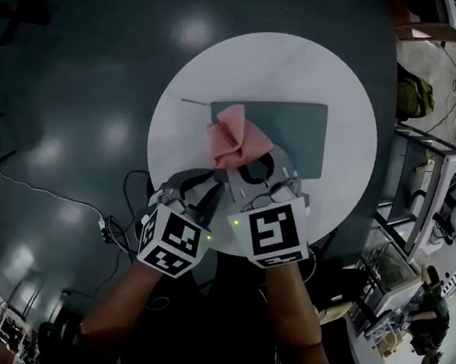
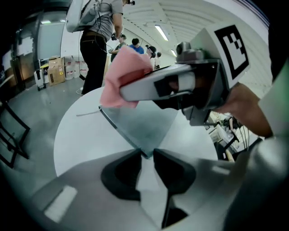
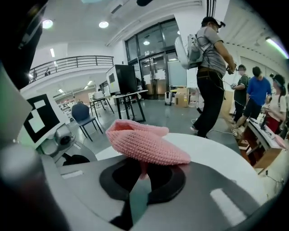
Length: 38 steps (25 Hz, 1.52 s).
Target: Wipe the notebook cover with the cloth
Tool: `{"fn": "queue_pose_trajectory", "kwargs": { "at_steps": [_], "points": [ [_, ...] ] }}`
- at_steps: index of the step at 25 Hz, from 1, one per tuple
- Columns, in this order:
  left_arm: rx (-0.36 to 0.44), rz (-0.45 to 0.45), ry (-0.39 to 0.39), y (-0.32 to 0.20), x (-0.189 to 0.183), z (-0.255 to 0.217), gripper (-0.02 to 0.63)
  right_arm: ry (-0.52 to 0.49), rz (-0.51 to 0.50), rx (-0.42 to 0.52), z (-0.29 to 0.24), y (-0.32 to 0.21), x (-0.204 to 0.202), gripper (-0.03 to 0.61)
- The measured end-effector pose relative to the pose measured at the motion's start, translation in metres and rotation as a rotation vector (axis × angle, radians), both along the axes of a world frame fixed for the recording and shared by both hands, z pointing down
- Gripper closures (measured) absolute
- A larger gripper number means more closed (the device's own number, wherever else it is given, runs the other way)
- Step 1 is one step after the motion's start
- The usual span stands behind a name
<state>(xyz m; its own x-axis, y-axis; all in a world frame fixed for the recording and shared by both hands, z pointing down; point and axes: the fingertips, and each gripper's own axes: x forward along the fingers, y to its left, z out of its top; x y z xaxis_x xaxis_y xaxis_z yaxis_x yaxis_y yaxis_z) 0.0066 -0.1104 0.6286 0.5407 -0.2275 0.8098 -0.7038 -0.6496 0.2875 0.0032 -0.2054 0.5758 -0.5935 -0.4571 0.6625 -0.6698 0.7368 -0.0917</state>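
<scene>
My two forearms come first, at the bottom of the head view, each running up to a marker cube. The left gripper (image 2: 147,152) sits at the near edge of the round white table (image 1: 226,61). Its jaws are drawn in to a narrow gap, and the near left corner of the notebook (image 1: 300,128) is caught between their tips. I cannot tell how firmly they grip it.

The right gripper (image 3: 143,171) is just to its right and a little farther in. Its jaws are pressed together on a fold of the pink cloth (image 1: 233,141), which bunches up above them in a knitted lump.

The notebook lies flat near the middle of the table, grey-green cover up, long side running left to right. The cloth sits over its left part. From the left gripper view it is at the cover's far left corner, though I cannot make out whether it touches.

A thin dark strand (image 1: 195,101) lies on the table, reaching left from the notebook's far left corner. Beyond the table, a person (image 3: 210,67) wearing a backpack stands on the dark floor.
</scene>
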Motion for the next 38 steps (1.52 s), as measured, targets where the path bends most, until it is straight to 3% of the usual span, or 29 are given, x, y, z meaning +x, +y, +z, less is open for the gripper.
{"fn": "queue_pose_trajectory", "kwargs": {
  "at_steps": [4, 12, 26, 38],
  "points": [
    [0.002, 0.000, 0.006, 0.001, 0.000, 0.000, 0.523, 0.051, -0.028, -0.021, 0.025, 0.005, -0.019, 0.554],
    [0.003, 0.008, -0.003, -0.001, -0.001, 0.000, 0.523, 0.137, -0.059, -0.009, 0.040, 0.001, -0.011, 0.554],
    [0.012, 0.013, -0.023, -0.001, 0.005, 0.002, 0.523, 0.233, 0.147, 0.012, 0.046, -0.034, 0.129, 0.554],
    [0.012, 0.010, -0.027, 0.001, 0.011, 0.000, 0.523, 0.322, 0.282, -0.002, 0.047, -0.041, 0.208, 0.554]
  ]
}}
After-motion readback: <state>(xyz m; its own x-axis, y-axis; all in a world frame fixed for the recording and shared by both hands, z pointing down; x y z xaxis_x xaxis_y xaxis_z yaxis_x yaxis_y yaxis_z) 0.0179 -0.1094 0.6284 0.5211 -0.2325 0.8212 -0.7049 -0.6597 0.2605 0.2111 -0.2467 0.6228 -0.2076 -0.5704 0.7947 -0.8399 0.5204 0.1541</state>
